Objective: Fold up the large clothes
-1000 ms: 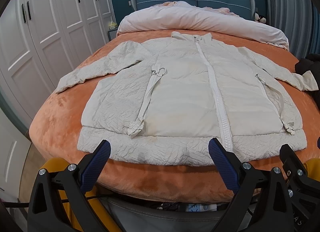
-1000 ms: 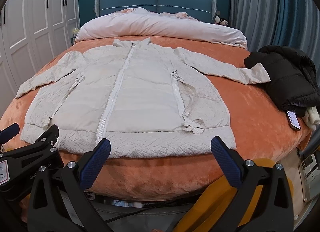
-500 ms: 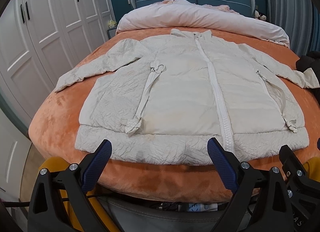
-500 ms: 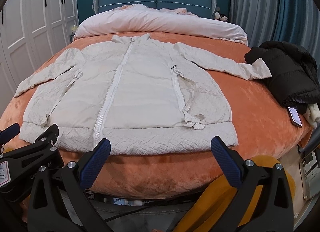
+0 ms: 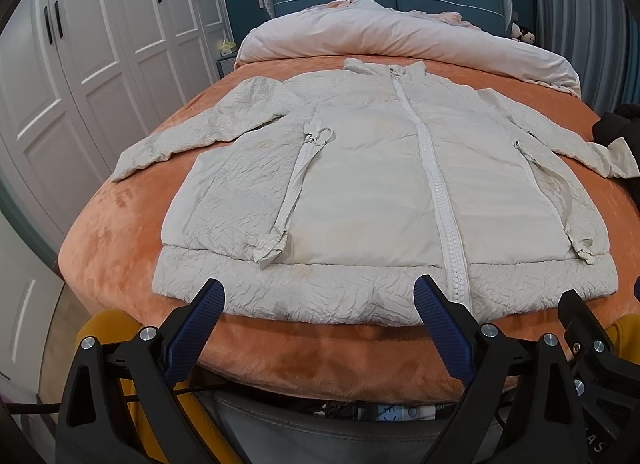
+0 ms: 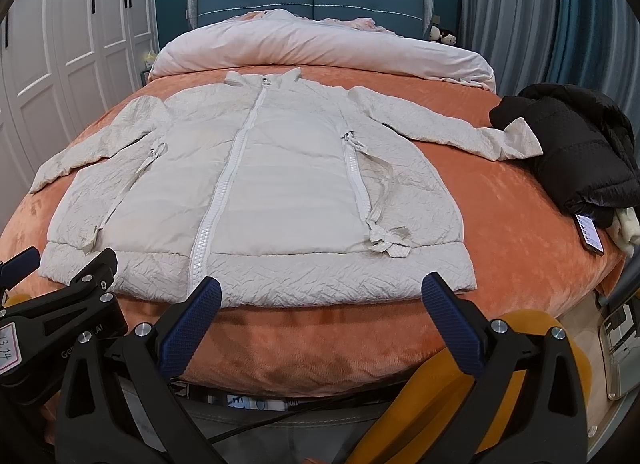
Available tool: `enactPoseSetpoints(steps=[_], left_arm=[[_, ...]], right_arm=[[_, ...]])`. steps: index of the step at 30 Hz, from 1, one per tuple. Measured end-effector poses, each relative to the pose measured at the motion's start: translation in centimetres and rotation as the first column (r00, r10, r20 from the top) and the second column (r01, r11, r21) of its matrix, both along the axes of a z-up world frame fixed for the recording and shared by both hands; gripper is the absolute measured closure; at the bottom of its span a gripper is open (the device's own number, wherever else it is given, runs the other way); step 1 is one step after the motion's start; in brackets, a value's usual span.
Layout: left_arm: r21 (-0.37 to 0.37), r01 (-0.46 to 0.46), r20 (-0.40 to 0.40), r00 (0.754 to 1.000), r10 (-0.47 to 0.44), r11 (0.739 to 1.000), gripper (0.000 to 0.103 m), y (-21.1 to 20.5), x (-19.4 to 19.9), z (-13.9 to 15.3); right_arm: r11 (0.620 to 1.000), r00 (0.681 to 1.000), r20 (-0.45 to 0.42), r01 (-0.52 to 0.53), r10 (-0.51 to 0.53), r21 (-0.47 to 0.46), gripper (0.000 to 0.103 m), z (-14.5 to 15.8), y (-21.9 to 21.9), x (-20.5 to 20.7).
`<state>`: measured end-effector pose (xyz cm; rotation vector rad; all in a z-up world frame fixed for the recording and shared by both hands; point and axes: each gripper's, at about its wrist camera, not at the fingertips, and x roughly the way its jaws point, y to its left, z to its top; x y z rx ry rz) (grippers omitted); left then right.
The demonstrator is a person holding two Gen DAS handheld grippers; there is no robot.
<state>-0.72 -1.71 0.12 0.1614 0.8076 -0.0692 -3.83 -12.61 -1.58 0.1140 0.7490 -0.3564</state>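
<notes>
A cream quilted jacket (image 5: 360, 192) (image 6: 256, 192) lies flat on the orange bedspread, front up, zipped, both sleeves spread out to the sides and its hem toward me. My left gripper (image 5: 320, 304) hovers open just short of the hem, left of the zip. My right gripper (image 6: 324, 304) is open too, in front of the hem's right half. Neither touches the jacket. The left gripper's body also shows at the lower left of the right wrist view.
A rolled pale pink duvet (image 5: 392, 36) lies across the head of the bed (image 6: 500, 200). A black puffer jacket (image 6: 580, 144) and a phone (image 6: 590, 233) sit at the bed's right edge. White wardrobes (image 5: 100, 44) stand along the left, curtains on the right.
Both grippers have crept slightly forward and upward toward the hem; the jacket now sits a little lower and larger in view. Jaws stay open, the jacket is unmoved.
</notes>
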Motion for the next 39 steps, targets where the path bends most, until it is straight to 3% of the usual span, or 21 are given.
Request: enactPoseSetpoints(steps=[15,22,27,31,34,39], left_arm=[[0.012,-0.001,-0.014,1.000,0.001,1.000,0.011,0.1,0.2,-0.8],[-0.007,0.026,-0.007,1.000,-0.026,1.000,0.010,0.0,2.6,-1.1],[-0.048,-0.008,0.032,0.999,0.010,0.999,0.008,1.1,7.7,0.6],[-0.084,-0.101,0.056,0.993,0.106,0.991,0.008,3.4,13.7,1.7],[-0.115,-0.174,0.065,0.981,0.182,0.978,0.008,5.3,17.7,2.0],[-0.077,-0.233,0.054,0.970,0.237,0.969,0.008,6.7,22.2,0.7]], right_arm=[[0.999,1.000,-0.025,-0.014,0.015,0.040,0.005,-0.9,-0.3,0.4],[1.000,0.999,-0.035,-0.010,0.010,0.020,0.005,-1.6,-2.3,2.8],[0.994,0.994,0.029,0.104,-0.105,0.028,0.005,-0.2,-11.0,6.3],[0.961,0.969,0.036,0.235,-0.242,0.149,0.005,-0.1,-21.8,9.2],[0.899,0.923,0.027,0.367,-0.384,0.240,0.005,-1.2,-30.5,10.5],[0.779,0.821,0.039,0.524,-0.569,0.345,0.006,-3.8,-41.4,11.1]])
